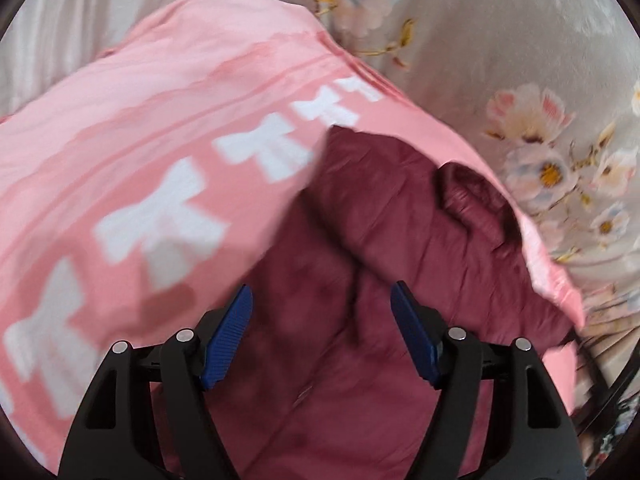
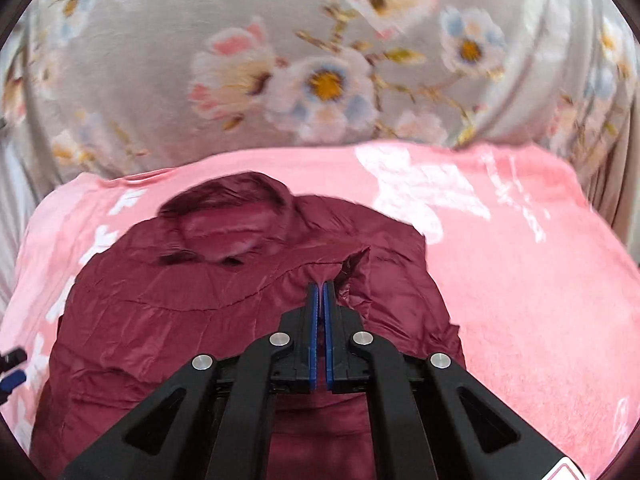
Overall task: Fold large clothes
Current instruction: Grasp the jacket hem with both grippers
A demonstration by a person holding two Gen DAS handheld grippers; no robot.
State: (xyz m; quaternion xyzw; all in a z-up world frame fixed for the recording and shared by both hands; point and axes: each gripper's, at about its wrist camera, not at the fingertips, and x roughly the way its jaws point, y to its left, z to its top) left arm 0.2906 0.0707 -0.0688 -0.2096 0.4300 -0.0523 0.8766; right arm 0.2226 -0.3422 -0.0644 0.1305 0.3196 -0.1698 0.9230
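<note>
We can't see the maroon shirt [image 2: 168, 320] whole: its lower part runs off the bottom edge behind the right tool [image 2: 320, 285], and the pink blanket [image 1: 140, 128] beside it is smeared by blur.

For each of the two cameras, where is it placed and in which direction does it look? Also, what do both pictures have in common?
Left wrist view: sits on the left gripper, looking down along its open blue fingers at the maroon shirt; only the gripper shows.
Right wrist view: sits on the right gripper, looking down toward the shirt's collar; its jaws are shut, pinching a fold of the shirt.
Shared: the shirt, the pink blanket and the floral sheet.
</note>
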